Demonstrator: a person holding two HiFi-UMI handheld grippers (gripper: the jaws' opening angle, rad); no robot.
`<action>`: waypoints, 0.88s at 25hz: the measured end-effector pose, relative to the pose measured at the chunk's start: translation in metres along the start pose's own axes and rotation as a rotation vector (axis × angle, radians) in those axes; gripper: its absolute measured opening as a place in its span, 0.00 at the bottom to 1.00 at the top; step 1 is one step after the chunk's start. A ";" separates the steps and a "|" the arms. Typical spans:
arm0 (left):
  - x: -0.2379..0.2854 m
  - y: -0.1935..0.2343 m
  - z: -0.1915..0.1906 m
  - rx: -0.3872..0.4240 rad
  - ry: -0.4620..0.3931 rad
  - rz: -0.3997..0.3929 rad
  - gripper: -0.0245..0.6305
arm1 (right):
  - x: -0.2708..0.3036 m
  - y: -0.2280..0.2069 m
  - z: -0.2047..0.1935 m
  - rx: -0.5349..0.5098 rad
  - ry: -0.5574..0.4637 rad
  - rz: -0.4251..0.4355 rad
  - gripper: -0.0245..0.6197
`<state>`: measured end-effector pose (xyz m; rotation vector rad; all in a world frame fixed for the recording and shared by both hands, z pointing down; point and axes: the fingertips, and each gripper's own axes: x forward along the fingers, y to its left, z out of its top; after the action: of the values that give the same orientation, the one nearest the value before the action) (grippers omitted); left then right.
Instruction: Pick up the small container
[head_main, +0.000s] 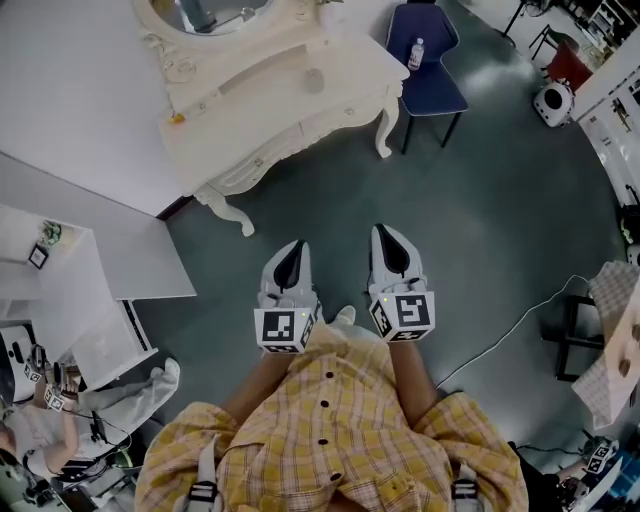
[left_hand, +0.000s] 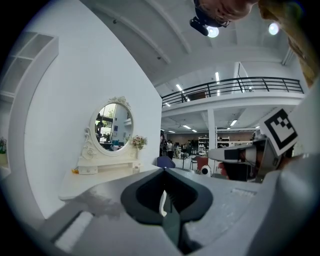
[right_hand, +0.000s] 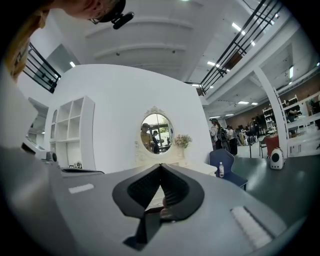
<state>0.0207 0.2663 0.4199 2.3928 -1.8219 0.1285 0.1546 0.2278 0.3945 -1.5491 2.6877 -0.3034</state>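
A white dressing table (head_main: 270, 95) with an oval mirror (head_main: 205, 12) stands ahead of me, across a stretch of floor. On its top lie a small round pale container (head_main: 314, 80) and a small orange-and-white item (head_main: 176, 118). The left gripper view shows the table (left_hand: 95, 181) and a small container (left_hand: 136, 169) on it. My left gripper (head_main: 296, 243) (left_hand: 164, 170) and right gripper (head_main: 380, 230) (right_hand: 160, 166) are held side by side at waist height, pointing at the table. Both are shut with nothing between their jaws, and both are well short of the table.
A blue chair (head_main: 430, 85) with a small bottle (head_main: 416, 52) on its seat stands right of the table. White shelving (head_main: 60, 290) is at my left, a wooden rack (head_main: 610, 350) at the right. A cable (head_main: 520, 320) runs over the dark floor.
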 end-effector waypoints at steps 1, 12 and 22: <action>0.004 0.002 -0.001 -0.001 0.002 0.001 0.03 | 0.003 -0.001 -0.001 -0.001 0.004 0.002 0.04; 0.069 0.023 0.001 -0.018 0.014 -0.020 0.03 | 0.062 -0.022 0.001 -0.024 0.033 -0.007 0.04; 0.178 0.098 0.041 -0.035 -0.003 -0.064 0.03 | 0.179 -0.041 0.033 -0.040 0.020 -0.048 0.04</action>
<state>-0.0263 0.0643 0.4104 2.4251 -1.7324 0.0856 0.1029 0.0494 0.3830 -1.6317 2.6911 -0.2703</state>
